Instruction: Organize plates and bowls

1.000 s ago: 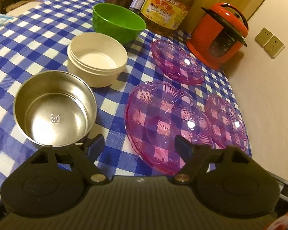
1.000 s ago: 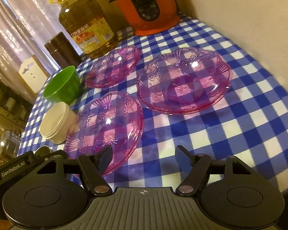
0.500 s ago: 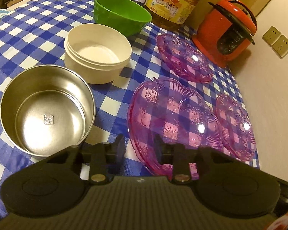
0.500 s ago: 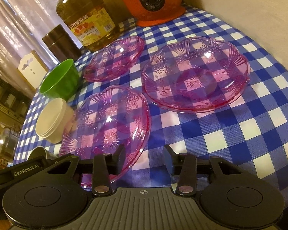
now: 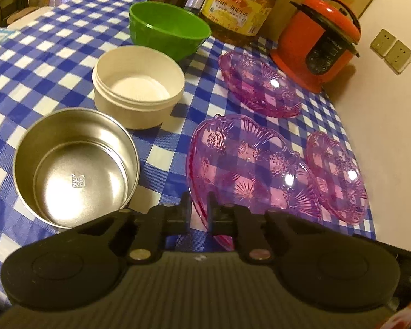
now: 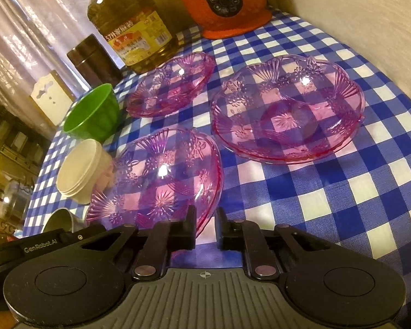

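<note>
A blue-checked tabletop [image 5: 54, 63] by a pale wall carried three bowls and three pink plates. Both hand-held grippers had just been closing. The left hand-held gripper [image 5: 197, 205] was seen clamped on the near rim of the nearest pink plate [image 5: 249, 170]; the right hand-held gripper [image 6: 205, 219] was nearly shut, seemingly pinching the same plate's edge. A lift for stacking was judged imminent. The plate lay flat, face up, its long axis running away from the grippers.

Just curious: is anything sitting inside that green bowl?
No, the green bowl shows only its bare green inside in the left wrist view.
</note>
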{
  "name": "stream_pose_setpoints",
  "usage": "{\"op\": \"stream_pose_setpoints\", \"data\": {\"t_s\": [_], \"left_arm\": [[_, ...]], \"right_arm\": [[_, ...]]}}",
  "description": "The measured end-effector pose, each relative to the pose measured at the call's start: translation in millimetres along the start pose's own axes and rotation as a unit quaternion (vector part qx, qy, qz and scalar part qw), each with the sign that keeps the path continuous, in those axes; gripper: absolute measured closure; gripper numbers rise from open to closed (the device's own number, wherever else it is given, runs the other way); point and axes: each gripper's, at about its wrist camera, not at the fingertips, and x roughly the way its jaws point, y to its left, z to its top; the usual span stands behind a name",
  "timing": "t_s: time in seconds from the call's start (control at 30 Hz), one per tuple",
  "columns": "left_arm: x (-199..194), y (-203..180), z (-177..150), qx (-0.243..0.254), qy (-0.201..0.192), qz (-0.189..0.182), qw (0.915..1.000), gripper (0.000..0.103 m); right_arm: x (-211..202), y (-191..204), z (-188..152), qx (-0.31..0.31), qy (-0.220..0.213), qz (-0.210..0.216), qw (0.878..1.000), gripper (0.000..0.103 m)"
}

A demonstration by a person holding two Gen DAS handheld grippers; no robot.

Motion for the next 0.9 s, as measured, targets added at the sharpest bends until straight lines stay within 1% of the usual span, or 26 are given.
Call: {"op": "stream_pose_setpoints", "data": {"t_s": [0.23, 0.4, 0.57, 0.73, 0.9], "left_arm": [[-26.8, -20.7, 3.9, 0.021, -0.019, -0.011, 0.9996, 0.093], [-31.0, -50.6, 11.6, 0.041, -0.025, -0.037, 0.9981, 0.093], [-15.9, -83.4, 17.0, 0.057, -0.021, -0.062, 0.9962, 0.093], [6.5, -111.1, 19.5, 0.068, -0.012, -0.076, 0.9947, 0.093], [27.7, -127.1, 21.6, 0.069, 0.000, -0.081, 0.9943, 0.093]], "right_arm": [[-30.4, 1.6, 1.2, -0.005, -0.025, 0.011, 1.000, 0.089], [-56.7, -6.4, 10.9, 0.001, -0.056, 0.004, 0.998, 0.089], [-73.1, -26.8, 25.3, 0.009, -0.079, -0.014, 0.997, 0.089], [-71.0, -54.8, 40.5, 0.026, -0.086, -0.034, 0.995, 0.089], [-64.7, -75.6, 52.4, 0.039, -0.092, -0.045, 0.994, 0.089]]}}
